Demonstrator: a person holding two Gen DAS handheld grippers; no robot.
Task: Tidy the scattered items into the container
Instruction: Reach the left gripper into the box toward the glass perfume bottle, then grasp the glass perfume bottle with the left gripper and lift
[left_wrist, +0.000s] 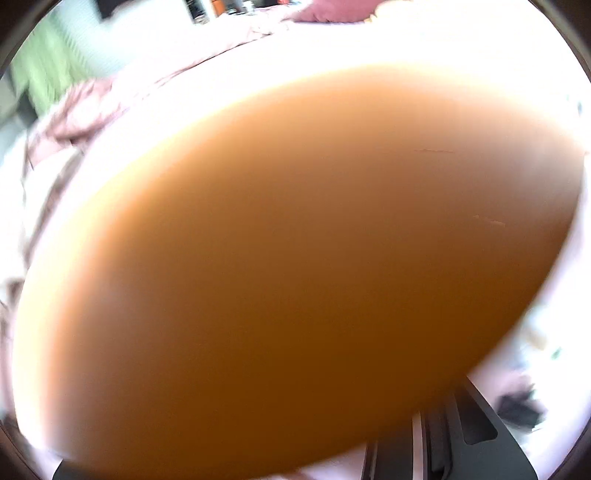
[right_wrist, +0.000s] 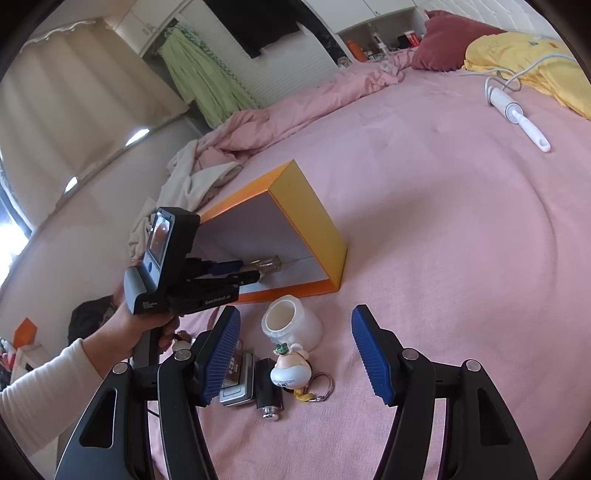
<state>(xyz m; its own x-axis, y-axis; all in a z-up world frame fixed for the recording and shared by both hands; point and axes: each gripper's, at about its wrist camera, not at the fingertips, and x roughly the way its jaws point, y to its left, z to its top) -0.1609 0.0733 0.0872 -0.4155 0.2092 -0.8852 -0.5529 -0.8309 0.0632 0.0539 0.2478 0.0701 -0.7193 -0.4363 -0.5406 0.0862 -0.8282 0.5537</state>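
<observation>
The right claw (right_wrist: 295, 354) fills the lower part of the right wrist view, its two blue ribbed pads standing well apart with nothing between them and touching nothing; it hangs above a small cluster of items on the pink bed (right_wrist: 461, 240). Just beyond the gap between its pads lie a white tape roll (right_wrist: 291, 325), a small figurine keychain (right_wrist: 290, 369), a black cylinder with a metal end (right_wrist: 267, 391) and a flat silver tin (right_wrist: 238, 380) partly hidden behind the left pad. In the middle left of this view a hand (right_wrist: 147, 332) in a cream sleeve (right_wrist: 40, 391) holds the left claw (right_wrist: 245, 271), which reaches into the orange box (right_wrist: 314, 218); the box lies tipped on its side at the frame's centre, its white inside facing the camera. The left claw's narrow fingers sit closed upon a clear glassy bottle-like item (right_wrist: 267, 264) resting against the box's inner floor; whether the item is lifted I cannot tell. In the left wrist view a blurred orange surface (left_wrist: 295, 258), very close to the lens, covers nearly the whole frame, with only part of a dark finger showing at the lower right. A white corded tool (right_wrist: 517, 110) lies at the upper right of the bed, well apart from the rest
</observation>
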